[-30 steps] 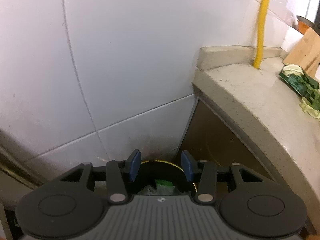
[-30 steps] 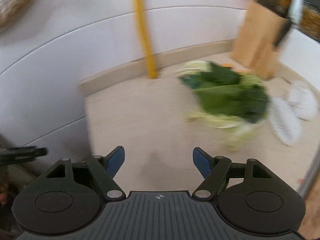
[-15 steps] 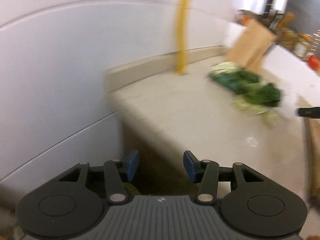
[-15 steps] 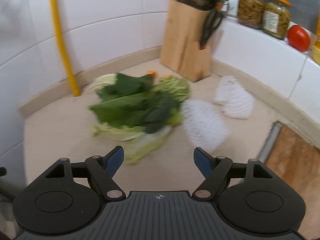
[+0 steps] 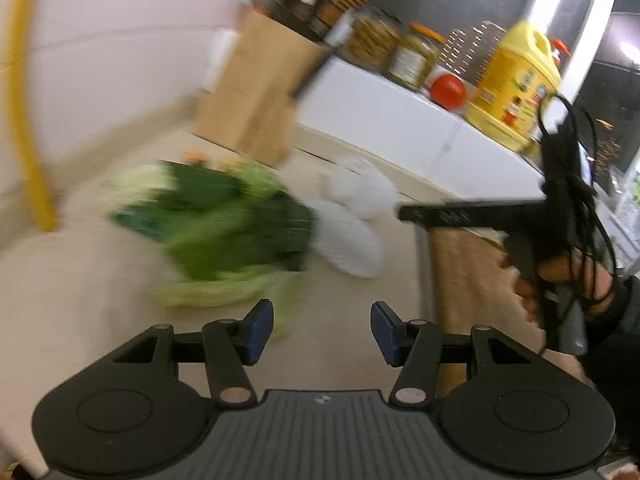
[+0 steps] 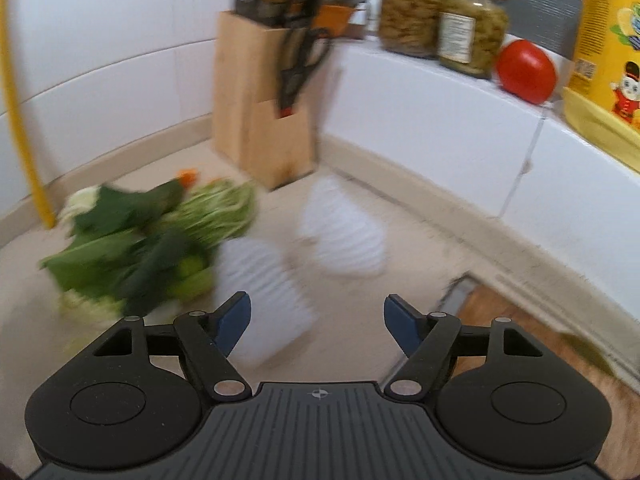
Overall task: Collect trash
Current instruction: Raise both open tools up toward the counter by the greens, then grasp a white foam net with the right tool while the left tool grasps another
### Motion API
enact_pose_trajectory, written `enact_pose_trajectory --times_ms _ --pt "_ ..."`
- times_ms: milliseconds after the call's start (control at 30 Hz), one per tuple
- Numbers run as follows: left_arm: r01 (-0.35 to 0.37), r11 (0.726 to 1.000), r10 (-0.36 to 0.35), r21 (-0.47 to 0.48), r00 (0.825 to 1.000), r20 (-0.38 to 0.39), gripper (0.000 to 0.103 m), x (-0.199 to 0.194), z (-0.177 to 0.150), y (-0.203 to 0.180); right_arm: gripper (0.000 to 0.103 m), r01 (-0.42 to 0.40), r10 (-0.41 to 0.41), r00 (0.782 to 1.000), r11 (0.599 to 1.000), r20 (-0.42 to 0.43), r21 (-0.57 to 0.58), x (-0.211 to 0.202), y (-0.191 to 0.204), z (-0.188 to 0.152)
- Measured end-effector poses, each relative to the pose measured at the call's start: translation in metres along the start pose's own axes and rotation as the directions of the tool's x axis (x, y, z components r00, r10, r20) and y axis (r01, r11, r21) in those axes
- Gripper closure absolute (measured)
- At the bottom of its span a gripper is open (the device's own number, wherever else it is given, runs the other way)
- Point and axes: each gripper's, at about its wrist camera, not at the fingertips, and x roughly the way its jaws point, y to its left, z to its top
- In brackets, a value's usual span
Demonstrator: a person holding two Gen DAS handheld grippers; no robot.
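Leaf scraps (image 5: 224,240) ahead-left of my empty left gripper (image 5: 322,330), jaws just widening: limp, light; I'd pinch the stalks.

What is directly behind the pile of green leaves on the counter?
Orange scraps sit behind the leaf pile, then the wooden knife block. Anything under the leaves is covered.

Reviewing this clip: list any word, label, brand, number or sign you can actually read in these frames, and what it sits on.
No text can be read in either view.
Yellow jug: printed label with a cartoon figure and a code patch; lettering too blurred.
Jar with orange lid: white label, print too small.
Left gripper and right gripper: a small crosshair mark on each body, no words.
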Motion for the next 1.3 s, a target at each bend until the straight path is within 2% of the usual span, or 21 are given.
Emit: enact_pose_trajectory --times_ms 167,267,400,567,600,667,700,733,767,833,900,1033,1167,1200,1267,1300 --pt "0.075 0.997 -0.076 -0.013 0.996 -0.054 0.056 0.045 0.021 -0.027 0.022 -0.016 0.016 1.000 1.000 -0.007 -0.015 0.025 -0.016 0.020" --pt "0.081 0.996 -0.083 -0.026 0.993 -0.081 0.056 0.071 0.034 -0.034 0.022 -0.034 0.033 0.999 0.999 -0.027 -0.033 0.046 -0.018 0.032" --pt "0.059 0.996 -0.067 -0.067 0.991 -0.119 0.056 0.101 0.047 -0.035 0.022 -0.067 0.064 0.997 0.997 -0.050 -0.047 0.073 -0.021 0.040" --pt "-0.013 0.995 -0.004 -0.098 0.986 -0.166 0.055 0.135 0.055 -0.037 0.022 -0.094 0.090 0.992 0.994 -0.086 -0.053 0.101 -0.022 0.044" --pt "-0.025 0.996 0.010 -0.087 0.986 -0.166 0.055 0.141 0.056 -0.039 0.026 -0.101 0.096 0.991 0.994 -0.094 -0.050 0.106 -0.023 0.045" --pt "-0.048 0.997 0.038 -0.053 0.986 -0.164 0.058 0.147 0.058 -0.043 0.043 -0.121 0.116 0.985 0.992 -0.124 -0.029 0.116 -0.026 0.044" --pt "-0.066 0.997 0.059 -0.032 0.983 -0.173 0.063 0.149 0.058 -0.045 0.057 -0.129 0.127 0.981 0.992 -0.144 -0.004 0.119 -0.028 0.043" --pt "-0.069 0.998 0.065 -0.013 0.981 -0.183 0.076 0.149 0.056 -0.047 0.059 -0.133 0.133 0.979 0.991 -0.153 0.016 0.119 -0.030 0.040" --pt "-0.049 0.999 0.048 -0.002 0.980 -0.194 0.081 0.146 0.054 -0.047 0.060 -0.132 0.133 0.980 0.991 -0.147 0.017 0.116 -0.031 0.038" --pt "-0.028 1.000 0.029 0.010 0.978 -0.205 0.084 0.138 0.051 -0.049 0.065 -0.128 0.131 0.980 0.991 -0.149 0.025 0.103 -0.033 0.031" --pt "0.002 1.000 0.004 0.028 0.979 -0.206 0.085 0.121 0.042 -0.051 0.066 -0.156 0.161 0.977 0.987 -0.143 0.050 0.087 -0.036 0.023" --pt "0.052 0.999 -0.049 0.012 0.977 -0.209 0.085 0.084 0.027 -0.047 0.067 -0.196 0.206 0.970 0.977 -0.130 0.082 0.044 -0.034 0.001" --pt "0.023 0.997 -0.009 0.074 0.983 -0.185 0.082 0.051 0.014 -0.048 0.066 -0.230 0.246 0.959 0.966 -0.143 0.118 0.018 -0.032 -0.013" --pt "0.006 0.997 0.008 0.081 0.985 -0.172 0.080 0.048 0.013 -0.048 0.061 -0.237 0.251 0.958 0.965 -0.140 0.112 0.014 -0.031 -0.016" --pt "-0.013 0.998 0.022 0.062 0.988 -0.153 0.066 0.054 0.016 -0.044 0.050 -0.217 0.225 0.966 0.974 -0.130 0.070 0.013 -0.027 -0.016" --pt "-0.016 0.999 0.021 0.034 0.989 -0.148 0.066 0.059 0.020 -0.043 0.036 -0.192 0.196 0.974 0.980 -0.117 0.049 0.013 -0.027 -0.015"
